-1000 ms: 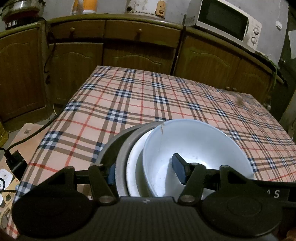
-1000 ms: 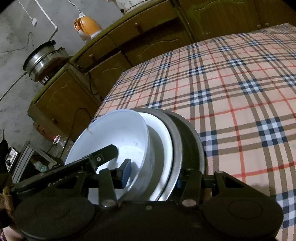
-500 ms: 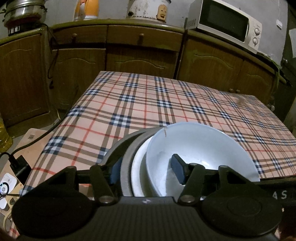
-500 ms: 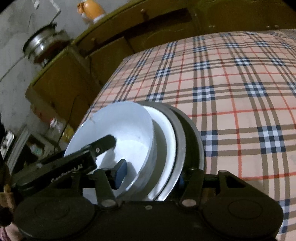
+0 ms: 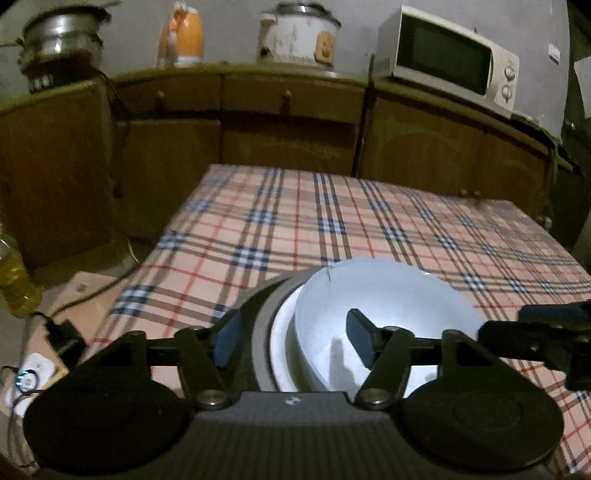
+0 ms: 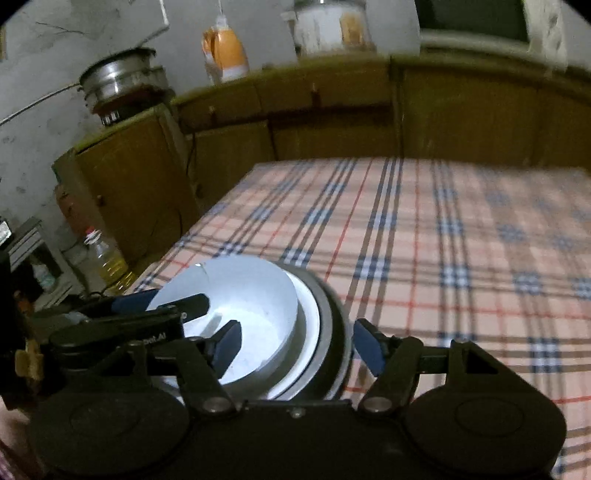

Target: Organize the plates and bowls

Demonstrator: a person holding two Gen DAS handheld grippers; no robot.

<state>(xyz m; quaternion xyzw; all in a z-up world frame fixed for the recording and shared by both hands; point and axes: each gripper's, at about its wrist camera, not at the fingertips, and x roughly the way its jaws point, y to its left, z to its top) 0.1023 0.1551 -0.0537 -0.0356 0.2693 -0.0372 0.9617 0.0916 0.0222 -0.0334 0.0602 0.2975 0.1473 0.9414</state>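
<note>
Left wrist view looks across a table (image 5: 369,229) under a plaid cloth, with the stack of dishes at its near edge: a white bowl (image 5: 388,306) nested in a white plate (image 5: 282,343), which sits in a grey metal plate (image 5: 264,321). The left hand-held gripper (image 5: 291,336) straddles the stack's left rims, one blue pad outside the metal plate, the other inside the bowl; its jaws are spreading and the pads look clear of the rims. The right hand-held gripper (image 6: 295,343) straddles the opposite rims the same way, jaws also spreading, with a gap visible beside its outer pad. Each tool reaches into the other's view, crowding the bowl.

Beyond the table runs a row of brown cabinets (image 5: 288,136) carrying a steel pot (image 5: 59,40), an orange kettle (image 5: 181,35), a white rice cooker (image 5: 299,35) and a microwave (image 5: 447,62). On the floor to the left stand a bottle of yellow oil (image 6: 109,258), a cable and a plug adapter (image 5: 61,338). The far cloth is bare.
</note>
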